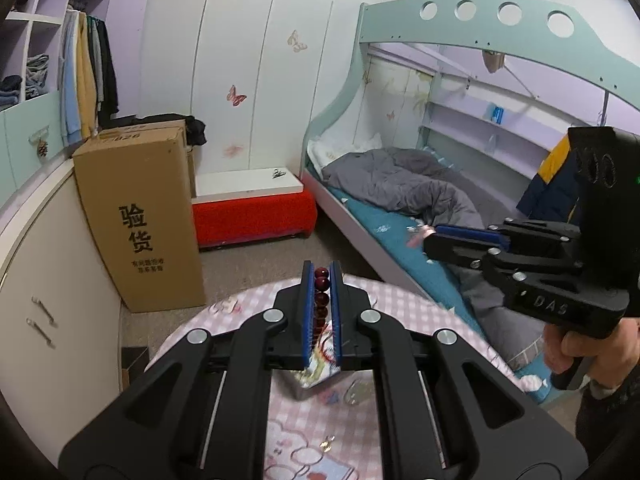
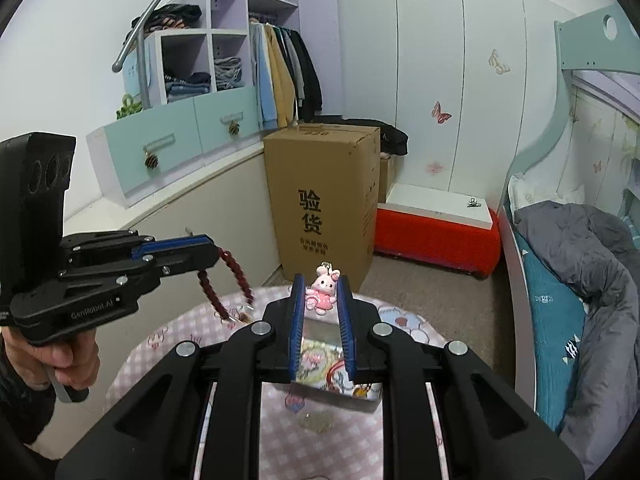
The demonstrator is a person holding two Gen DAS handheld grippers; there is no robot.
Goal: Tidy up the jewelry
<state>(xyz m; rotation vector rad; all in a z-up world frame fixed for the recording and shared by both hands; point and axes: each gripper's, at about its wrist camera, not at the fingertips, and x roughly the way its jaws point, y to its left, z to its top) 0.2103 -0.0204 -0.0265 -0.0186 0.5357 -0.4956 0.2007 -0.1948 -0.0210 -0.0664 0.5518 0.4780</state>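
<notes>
My left gripper (image 1: 321, 276) is shut on a dark red bead bracelet (image 1: 321, 300); in the right wrist view the bracelet (image 2: 224, 280) hangs in a loop from that gripper (image 2: 214, 254) above the table's left side. My right gripper (image 2: 321, 292) is shut on a pink bunny charm (image 2: 322, 289), held above a small box with a colourful printed inside (image 2: 332, 372) on the table. In the left wrist view the right gripper (image 1: 430, 238) is at the right, with a bit of pink at its tip, and the box (image 1: 316, 372) lies under my left fingers.
The round table has a pink checked cloth (image 2: 176, 328). A small clear trinket (image 2: 318, 420) lies in front of the box. A tall cardboard carton (image 2: 320, 200), a red bench (image 2: 436, 236) and a bed (image 2: 572, 280) stand beyond.
</notes>
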